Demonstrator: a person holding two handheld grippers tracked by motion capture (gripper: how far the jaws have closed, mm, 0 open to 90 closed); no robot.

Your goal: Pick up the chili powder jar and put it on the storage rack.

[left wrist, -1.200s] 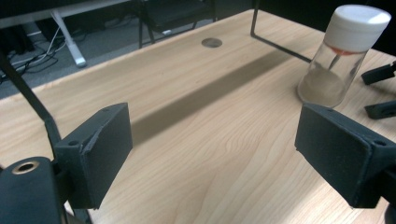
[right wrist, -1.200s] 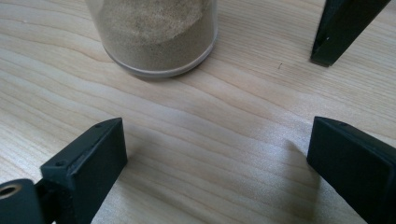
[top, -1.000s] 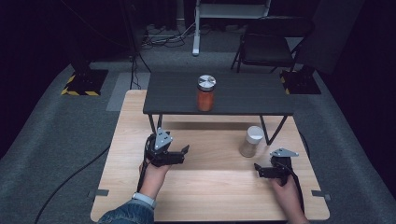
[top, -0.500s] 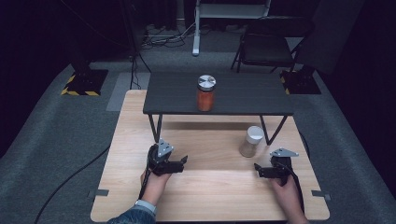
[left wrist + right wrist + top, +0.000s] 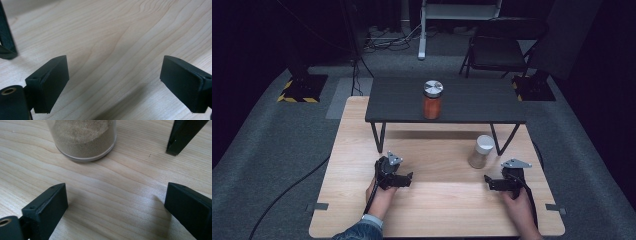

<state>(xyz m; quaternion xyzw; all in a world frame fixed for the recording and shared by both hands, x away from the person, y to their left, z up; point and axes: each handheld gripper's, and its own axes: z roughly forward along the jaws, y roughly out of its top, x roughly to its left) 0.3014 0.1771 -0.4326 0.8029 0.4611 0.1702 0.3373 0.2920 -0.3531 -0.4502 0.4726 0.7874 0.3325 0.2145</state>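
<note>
Both tongs rest low over the wooden bench (image 5: 437, 210), each held in one of my hands at the near edge. On the left tongs (image 5: 408, 178), the jaws stand spread and have just been opening, with nothing between them; in the left gripper view I see bare wood grain between the two black pads (image 5: 48, 82), and one dark leg of the small black table (image 5: 447, 100) at the far left edge. On the right tongs (image 5: 488, 181), the jaws stand equally spread and pinch nothing. In the right gripper view, the jar of pale sand-coloured powder (image 5: 83, 140) stands upright on the wood directly ahead of the jaws, near but apart from them, and a black table leg (image 5: 180, 137) sits to the right of it. From the high view, this jar (image 5: 481, 151) has a white lid and stands just beside the right front leg of the small black table, partly under its edge. A second jar with orange contents and a metal lid (image 5: 432, 100) stands upright on top of that table, near its front edge, well apart from both tongs.
</note>
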